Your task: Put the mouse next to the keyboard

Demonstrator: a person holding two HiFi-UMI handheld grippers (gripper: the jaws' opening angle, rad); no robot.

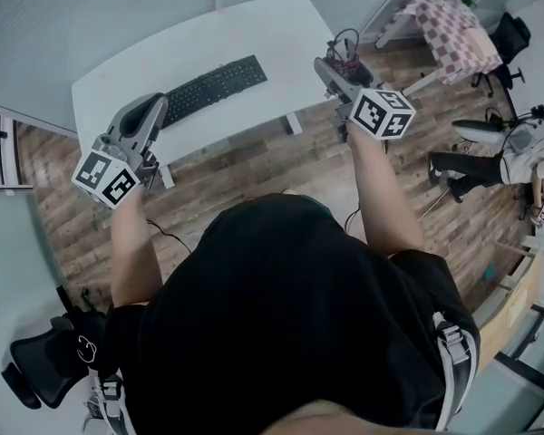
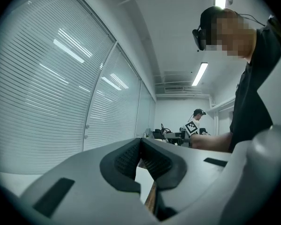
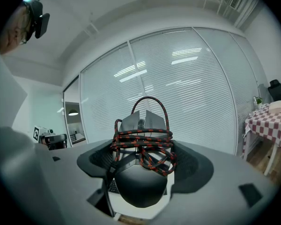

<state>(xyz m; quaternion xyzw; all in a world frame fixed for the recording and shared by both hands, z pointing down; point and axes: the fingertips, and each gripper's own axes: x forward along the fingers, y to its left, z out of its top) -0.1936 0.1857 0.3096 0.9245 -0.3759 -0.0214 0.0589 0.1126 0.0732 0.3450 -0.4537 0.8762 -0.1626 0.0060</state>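
One checkered table (image 1: 449,34) R of desk (image 1: 254,34) w/ keyboard (image 1: 213,87)

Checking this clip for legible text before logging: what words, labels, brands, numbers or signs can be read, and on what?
No words or numbers read clearly in any view.
Keyboard: key legends too small to read.
Mouse: no brand or label visible.
Left gripper, right gripper: cubes bear square black-and-white markers, no letters.
Black object at lower left of head view: white smiley mark.
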